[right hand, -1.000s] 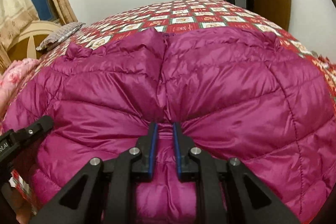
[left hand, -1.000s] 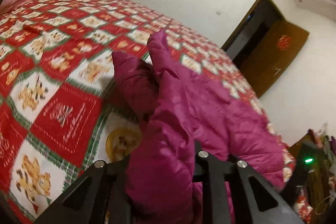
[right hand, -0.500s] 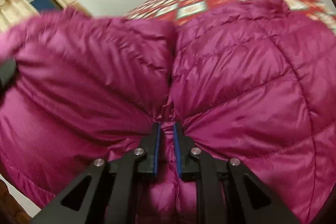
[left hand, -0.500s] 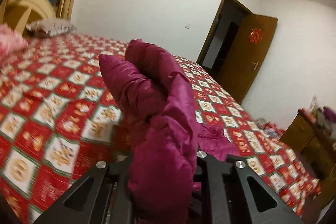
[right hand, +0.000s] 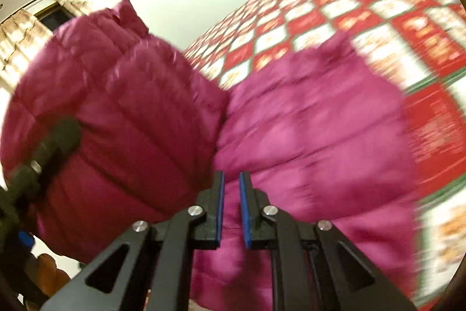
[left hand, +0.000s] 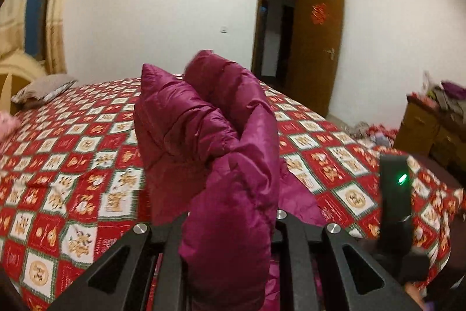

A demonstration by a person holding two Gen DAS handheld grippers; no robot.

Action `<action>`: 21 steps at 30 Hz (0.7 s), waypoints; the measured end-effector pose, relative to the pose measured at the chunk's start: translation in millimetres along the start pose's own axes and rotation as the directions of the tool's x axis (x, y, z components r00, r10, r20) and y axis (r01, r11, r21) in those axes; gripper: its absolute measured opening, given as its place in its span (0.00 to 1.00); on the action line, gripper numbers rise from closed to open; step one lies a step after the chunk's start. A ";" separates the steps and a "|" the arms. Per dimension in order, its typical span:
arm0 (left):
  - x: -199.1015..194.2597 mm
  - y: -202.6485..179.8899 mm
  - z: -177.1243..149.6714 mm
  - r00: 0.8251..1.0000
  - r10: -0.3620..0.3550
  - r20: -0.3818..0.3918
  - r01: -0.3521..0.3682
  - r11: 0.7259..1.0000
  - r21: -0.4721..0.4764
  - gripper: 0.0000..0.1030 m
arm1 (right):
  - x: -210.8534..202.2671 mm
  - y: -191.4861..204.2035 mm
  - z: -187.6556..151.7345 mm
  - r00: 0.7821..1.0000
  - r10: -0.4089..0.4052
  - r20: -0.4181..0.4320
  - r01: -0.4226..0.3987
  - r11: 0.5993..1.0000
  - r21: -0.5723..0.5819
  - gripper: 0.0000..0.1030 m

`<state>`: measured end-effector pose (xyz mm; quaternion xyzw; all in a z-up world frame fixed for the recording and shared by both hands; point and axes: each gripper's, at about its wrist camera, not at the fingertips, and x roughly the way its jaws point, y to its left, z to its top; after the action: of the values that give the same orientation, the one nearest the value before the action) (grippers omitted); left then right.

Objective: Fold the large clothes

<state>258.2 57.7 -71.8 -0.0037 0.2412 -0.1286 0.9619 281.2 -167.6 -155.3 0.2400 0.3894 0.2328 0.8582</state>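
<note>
In the left wrist view, the left claw [left hand: 230, 223] is pinched on a bunched fold of the magenta puffer jacket [left hand: 204, 118], which rises straight ahead above the red patchwork bedspread [left hand: 72, 165]. The bulging fabric hides the fingertips. A grey pillow [left hand: 46, 88] lies far left; an open wooden door [left hand: 317, 45] stands beyond.

In the right wrist view, blurred, the right claw [right hand: 231, 209] is pressed onto a thin jacket fold between its blue pads [right hand: 220, 206]. The lifted half looms left, part-hiding the left claw.
</note>
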 end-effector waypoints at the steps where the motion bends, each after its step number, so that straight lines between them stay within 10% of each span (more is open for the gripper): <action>1: 2.3 -4.2 -0.6 1.000 -0.001 -0.003 0.002 1.000 0.012 0.15 | -8.8 -6.4 1.6 1.000 -0.020 0.016 0.020 1.000 0.005 0.15; 21: 66.9 -82.7 -59.4 0.979 -0.044 -0.199 0.086 0.974 0.211 0.15 | -96.5 -83.7 3.9 0.974 -0.203 0.105 0.193 0.976 0.102 0.16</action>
<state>267.2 -35.6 -149.5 0.1069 0.3177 -0.1856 0.9237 245.2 -290.1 -148.9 0.2521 0.3717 0.1138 0.8862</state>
